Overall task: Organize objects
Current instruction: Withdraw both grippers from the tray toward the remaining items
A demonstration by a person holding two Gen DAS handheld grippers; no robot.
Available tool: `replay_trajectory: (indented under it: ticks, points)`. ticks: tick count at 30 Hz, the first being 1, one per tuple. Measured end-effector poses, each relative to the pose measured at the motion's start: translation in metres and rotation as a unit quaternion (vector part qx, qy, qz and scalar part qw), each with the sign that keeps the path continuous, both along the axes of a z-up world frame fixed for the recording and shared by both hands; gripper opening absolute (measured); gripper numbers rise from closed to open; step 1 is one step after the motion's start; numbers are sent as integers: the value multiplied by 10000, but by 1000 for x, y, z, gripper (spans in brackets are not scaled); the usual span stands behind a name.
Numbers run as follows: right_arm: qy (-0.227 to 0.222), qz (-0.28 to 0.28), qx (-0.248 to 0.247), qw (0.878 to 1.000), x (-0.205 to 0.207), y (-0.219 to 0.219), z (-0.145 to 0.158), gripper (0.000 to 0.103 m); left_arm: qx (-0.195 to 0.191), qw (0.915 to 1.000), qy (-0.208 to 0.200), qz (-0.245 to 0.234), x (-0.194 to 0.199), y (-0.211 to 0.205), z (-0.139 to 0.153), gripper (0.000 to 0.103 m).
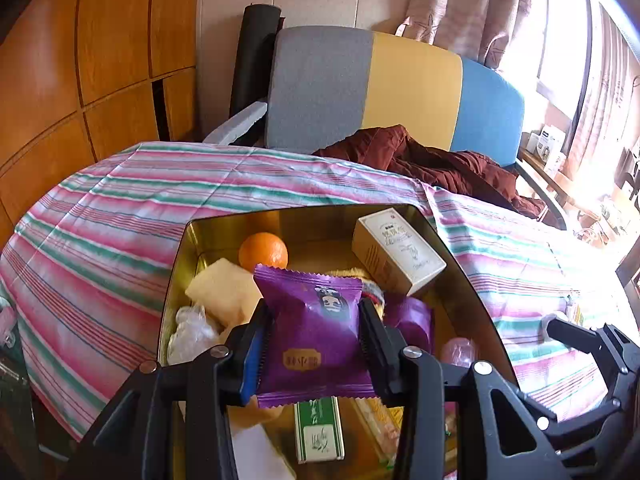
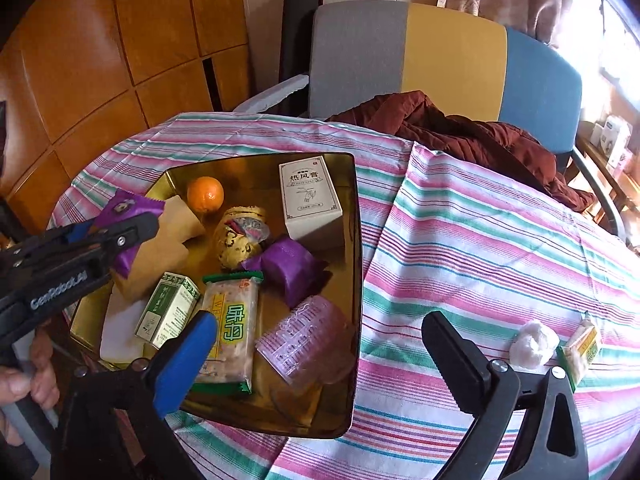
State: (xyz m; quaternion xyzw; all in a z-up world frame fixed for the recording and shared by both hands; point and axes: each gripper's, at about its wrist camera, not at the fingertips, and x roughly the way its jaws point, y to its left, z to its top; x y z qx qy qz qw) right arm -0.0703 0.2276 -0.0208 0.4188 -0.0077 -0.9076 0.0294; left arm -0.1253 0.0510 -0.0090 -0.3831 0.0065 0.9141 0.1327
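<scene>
The left gripper (image 1: 316, 336) pinches a purple snack packet (image 1: 316, 328) by its 2 side edges, above the near left part of the gold tin (image 2: 356, 240) on the table. Light, soft and crinkly, it probably slips easily, so its sealed edges seem safest. The right gripper (image 2: 320, 340) hangs wide and holds nothing.

Purple snack packet (image 1: 316, 328) upright above gold tin (image 1: 460, 264)
</scene>
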Motion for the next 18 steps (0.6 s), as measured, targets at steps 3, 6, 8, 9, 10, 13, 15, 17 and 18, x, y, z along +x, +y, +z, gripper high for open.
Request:
replay_trajectory:
  ticks: [3, 6, 8, 9, 10, 13, 15, 17, 18]
  points:
    - [30, -2, 46, 10000, 0, -2, 1, 103, 17, 10000, 8, -9, -1, 1, 1, 46]
    - [32, -7, 60, 10000, 0, -2, 1, 103, 32, 10000, -7, 13, -2, 2, 2, 50]
    - [20, -5, 59, 10000, 0, -3, 1, 103, 33, 10000, -22, 25, -1, 1, 1, 50]
    - [13, -1, 61, 10000, 0, -3, 0, 103, 23, 10000, -24, 28, 0, 2, 1, 50]
    - [11, 1, 68, 10000, 1, -4, 0, 103, 19, 10000, -28, 32, 1, 2, 1, 50]
    - [22, 0, 72, 10000, 2, -4, 0, 103, 13, 10000, -43, 24, 3, 2, 1, 50]
    - [44, -5, 72, 10000, 3, -4, 0, 103, 18, 10000, -43, 26, 6, 2, 1, 50]
    - [66, -16, 83, 9999, 4, -4, 1, 103, 22, 10000, -47, 17, 9, 2, 1, 50]
    - [77, -19, 86, 9999, 4, -4, 2, 103, 22, 10000, -47, 19, 10, 2, 2, 50]
